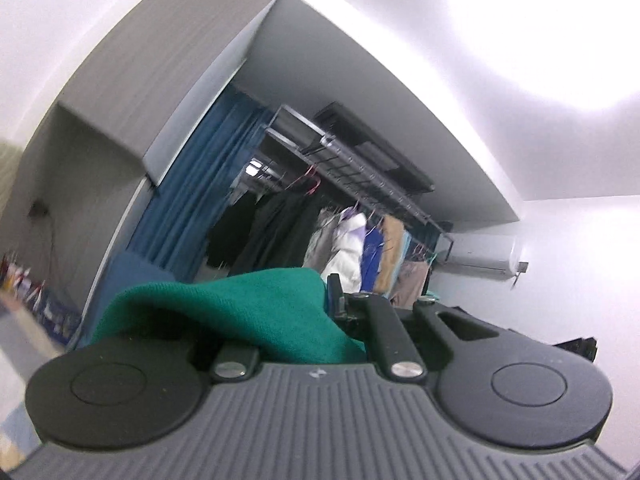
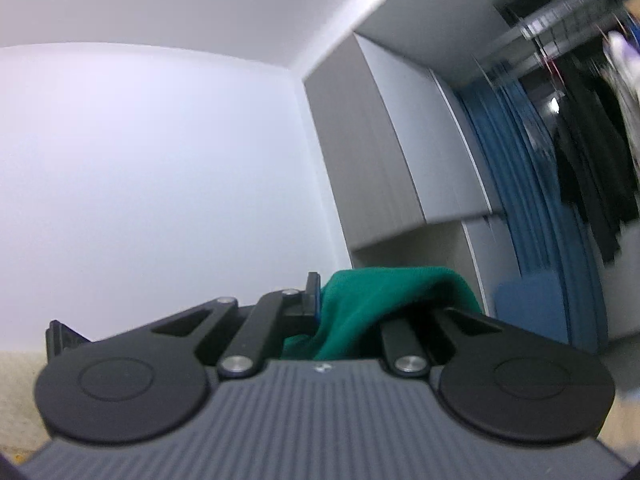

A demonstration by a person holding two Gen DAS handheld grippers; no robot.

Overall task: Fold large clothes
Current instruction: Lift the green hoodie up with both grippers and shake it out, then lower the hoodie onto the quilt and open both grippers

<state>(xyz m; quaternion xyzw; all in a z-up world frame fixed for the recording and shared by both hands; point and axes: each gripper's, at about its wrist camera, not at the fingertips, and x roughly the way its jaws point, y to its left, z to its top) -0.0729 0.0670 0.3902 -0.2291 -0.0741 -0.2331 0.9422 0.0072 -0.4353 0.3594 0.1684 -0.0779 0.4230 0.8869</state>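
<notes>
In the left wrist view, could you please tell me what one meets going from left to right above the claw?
Blue curtain → dark hanging coats → white puffy jacket → tan garment → wall air conditioner.

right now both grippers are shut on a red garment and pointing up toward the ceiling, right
Not quite: the garment is green, not red. Both wrist views show it pinched in the shut left gripper and right gripper, pointing up toward the ceiling.
</notes>
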